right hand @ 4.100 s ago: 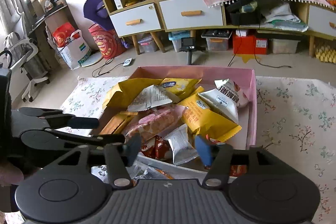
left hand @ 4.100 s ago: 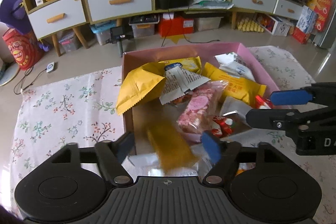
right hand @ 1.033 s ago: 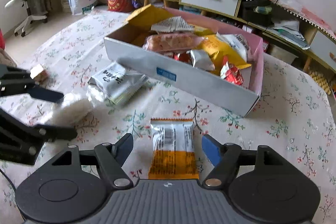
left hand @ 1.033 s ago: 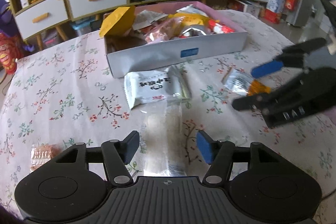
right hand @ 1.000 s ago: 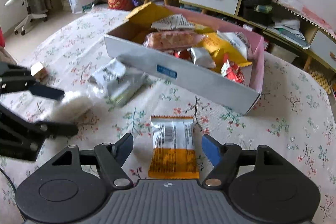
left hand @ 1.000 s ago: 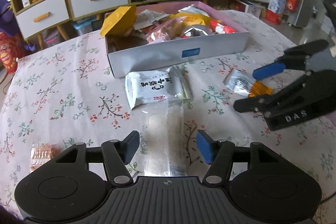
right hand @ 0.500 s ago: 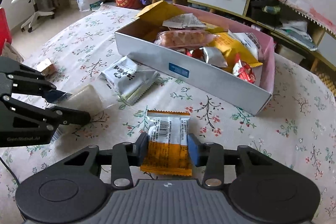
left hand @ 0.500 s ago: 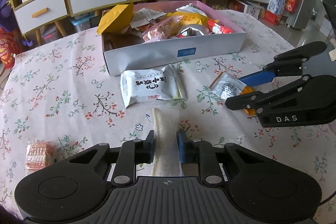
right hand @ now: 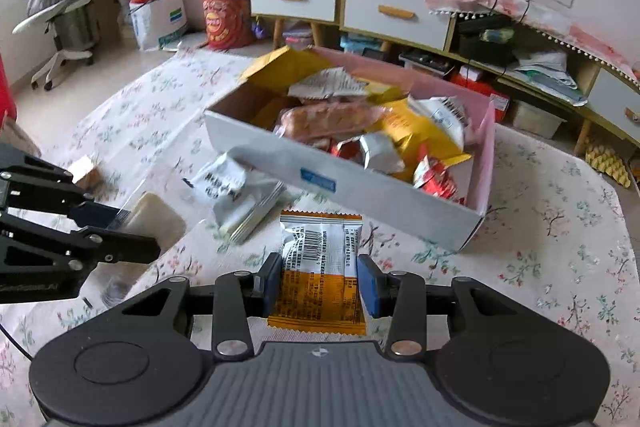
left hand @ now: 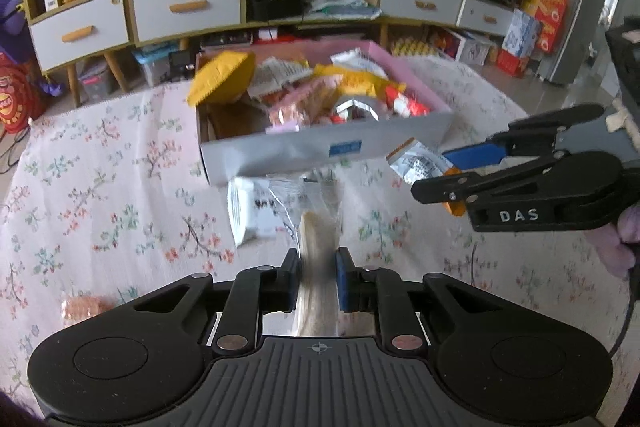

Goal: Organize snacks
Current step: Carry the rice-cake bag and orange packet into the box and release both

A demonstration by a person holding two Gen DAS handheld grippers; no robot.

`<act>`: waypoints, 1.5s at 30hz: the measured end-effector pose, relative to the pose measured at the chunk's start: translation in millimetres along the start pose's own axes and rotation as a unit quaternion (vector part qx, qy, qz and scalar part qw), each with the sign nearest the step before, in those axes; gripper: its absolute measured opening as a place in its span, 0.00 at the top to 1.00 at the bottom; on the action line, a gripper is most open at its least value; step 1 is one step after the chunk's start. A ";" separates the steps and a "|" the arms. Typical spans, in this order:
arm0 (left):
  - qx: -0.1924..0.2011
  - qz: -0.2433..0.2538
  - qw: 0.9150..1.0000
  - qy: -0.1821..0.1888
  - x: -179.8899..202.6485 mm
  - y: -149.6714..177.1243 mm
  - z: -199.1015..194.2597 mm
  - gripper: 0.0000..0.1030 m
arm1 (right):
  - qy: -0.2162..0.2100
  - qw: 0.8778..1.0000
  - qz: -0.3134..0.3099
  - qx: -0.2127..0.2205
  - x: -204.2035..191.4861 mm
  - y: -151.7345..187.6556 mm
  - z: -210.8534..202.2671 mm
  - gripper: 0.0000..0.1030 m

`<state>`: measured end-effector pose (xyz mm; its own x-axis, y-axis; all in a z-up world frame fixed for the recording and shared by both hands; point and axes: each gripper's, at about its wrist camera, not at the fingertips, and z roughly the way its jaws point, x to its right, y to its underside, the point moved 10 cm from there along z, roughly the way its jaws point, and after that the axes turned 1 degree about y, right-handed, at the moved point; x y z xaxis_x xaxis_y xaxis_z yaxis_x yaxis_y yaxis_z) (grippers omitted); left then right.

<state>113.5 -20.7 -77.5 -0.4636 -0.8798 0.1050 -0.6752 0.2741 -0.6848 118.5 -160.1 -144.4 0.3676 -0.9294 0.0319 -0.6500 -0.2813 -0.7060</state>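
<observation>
Left wrist view: left gripper [left hand: 318, 277] clamped on a clear-wrapped pale snack [left hand: 318, 247], pads pressing both sides, wrapper sticking out toward the far side. Just beyond it, on the floral tablecloth [left hand: 100, 195], a white packet [left hand: 256, 211] lying flat, touching the near wall of the snack box [left hand: 320, 151]. Box crammed with packets: a yellow bag [left hand: 222, 83] at the far left corner, pink, red and silver wrappers heaped to the right. At the near left, alone on the cloth, a small brownish packet [left hand: 80, 309], blurred. At the right, seen side-on, right gripper [left hand: 460, 175] gripping an orange-and-silver packet [left hand: 416, 163] just beside the box's right end; part of a hand [left hand: 624, 239] behind it.

Right wrist view: right gripper [right hand: 318, 281] closed on that orange-and-silver packet [right hand: 320, 267], fingers [right hand: 368, 285] narrow and pressing its edges, barcode side up, near end orange. Snack box [right hand: 360, 187] just beyond, white packet [right hand: 236, 195] to the left by its wall. At the far left, left gripper [right hand: 120, 227] holding the clear-wrapped pale snack [right hand: 154, 221] above the cloth.
</observation>
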 end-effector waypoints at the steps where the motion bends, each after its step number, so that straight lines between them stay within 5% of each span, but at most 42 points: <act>1: 0.003 -0.004 1.000 -0.001 -1.3 -4.3 -0.1 0.85 | 0.001 1.000 0.004 0.002 1.3 -2.2 0.1 0.85; 14: 0.024 -0.083 0.996 -0.021 -43.9 -60.1 11.6 0.86 | 0.014 0.995 0.080 0.050 32.4 -47.7 4.0 0.85; 18: 0.016 -0.114 0.993 -0.008 -50.9 -79.8 20.9 0.96 | 0.016 0.992 0.108 0.057 45.5 -56.6 8.6 0.85; 25: 0.002 -0.117 0.993 -0.012 -49.6 -88.4 39.2 0.95 | 0.022 0.989 0.141 0.051 64.8 -55.9 21.6 0.85; 33: -0.023 -0.089 0.996 -0.014 -48.5 -65.6 34.5 0.83 | 0.024 0.988 0.149 0.042 74.6 -49.6 23.0 0.84; 41: -0.075 -0.031 0.997 -0.007 -36.9 -30.7 37.1 0.54 | 0.021 0.990 0.135 0.042 67.9 -51.0 20.3 0.84; 45: -0.094 -0.005 0.996 -0.007 -31.0 -13.3 38.2 0.53 | 0.022 0.990 0.129 0.045 65.3 -51.7 18.8 0.84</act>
<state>158.8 -11.9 -99.1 -0.4491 -0.8878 0.1010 -0.7756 0.3312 -0.5373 188.6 -201.7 -119.1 0.1660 -0.9778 -0.1277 -0.6561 -0.0129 -0.7545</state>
